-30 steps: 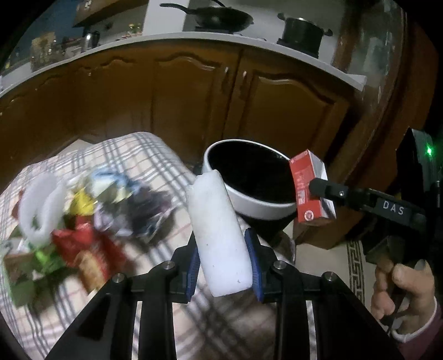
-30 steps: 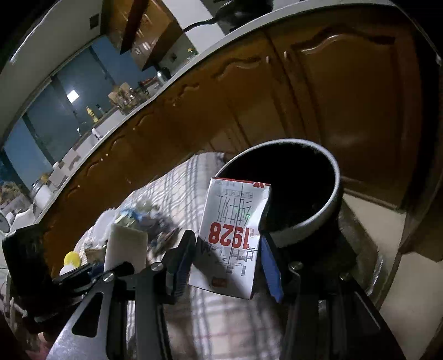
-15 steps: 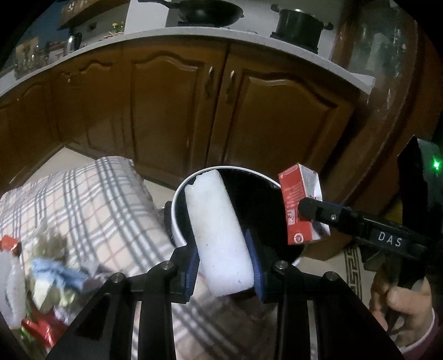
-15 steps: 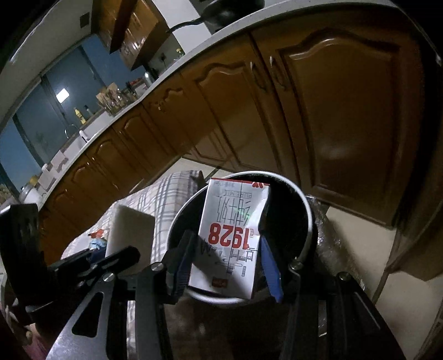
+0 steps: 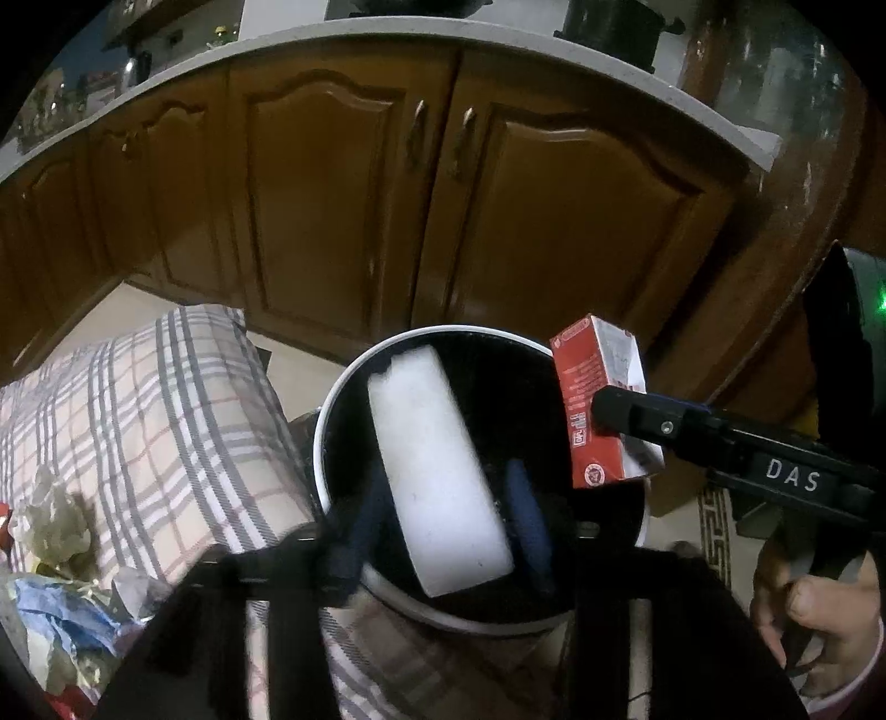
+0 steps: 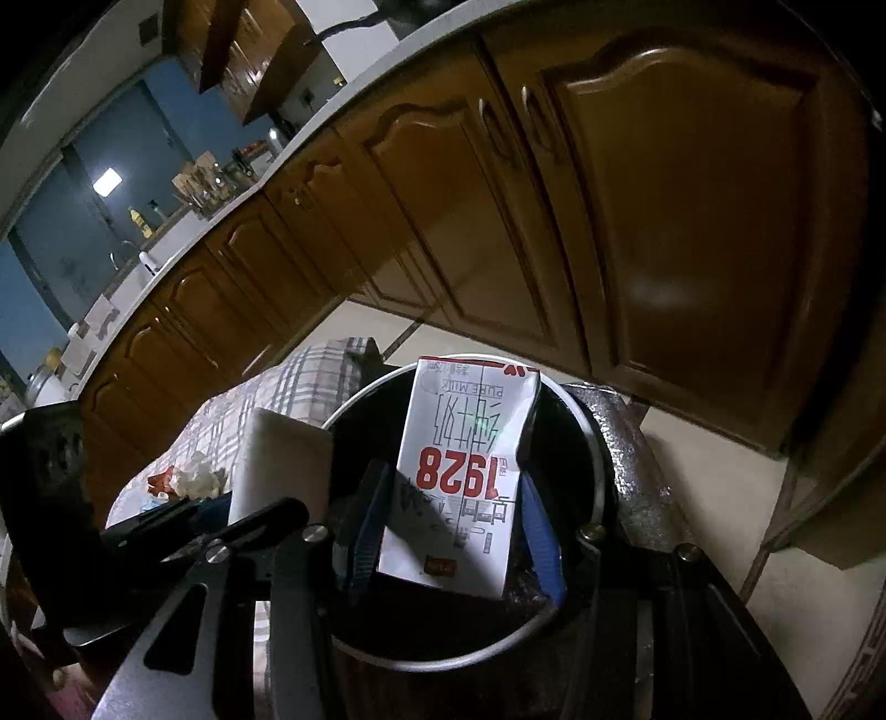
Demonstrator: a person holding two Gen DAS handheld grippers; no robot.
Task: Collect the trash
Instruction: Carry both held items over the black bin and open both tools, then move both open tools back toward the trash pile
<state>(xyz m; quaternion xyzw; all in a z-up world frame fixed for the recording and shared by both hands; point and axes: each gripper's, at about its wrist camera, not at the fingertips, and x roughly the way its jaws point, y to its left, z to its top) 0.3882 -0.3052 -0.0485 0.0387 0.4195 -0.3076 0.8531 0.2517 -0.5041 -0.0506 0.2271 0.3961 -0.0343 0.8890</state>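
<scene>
Left wrist view: a kitchen with brown wooden cabinet doors (image 5: 343,221) under a pale countertop (image 5: 387,33); a dark cooking pot (image 5: 614,25) on the counter at top right. Below, a table under a pink-and-grey plaid cloth (image 5: 166,421), with a heap of crumpled wrappers and paper scraps (image 5: 61,565) at its left edge. Beside the cloth stands a round white-rimmed bin with black interior (image 5: 332,421). The left gripper (image 5: 443,515), blue-padded, has its fingers spread, the right pad clear of a white rectangular foam block (image 5: 432,471) that lies tilted over the bin's mouth; whether the left pad touches the block cannot be told. At right, the right gripper (image 5: 609,421), black and lettered "DAS", is clamped on a small red-and-white milk carton (image 5: 598,410) held at the bin's right rim; the person's right hand (image 5: 819,615) grips its handle. Right wrist view: the same cabinet run (image 6: 664,221) curving back to a blue-lit window (image 6: 83,221) and cluttered counter. The right gripper (image 6: 459,515) holds the carton (image 6: 465,476), printed "1928" and "PURE MILK", upside down between its blue pads above the bin (image 6: 603,487). The foam block (image 6: 282,471) stands just left, over the bin's left rim, with the left gripper (image 6: 232,531) beneath it. Plaid cloth (image 6: 288,387) and scraps (image 6: 188,482) lie beyond, at left.
</scene>
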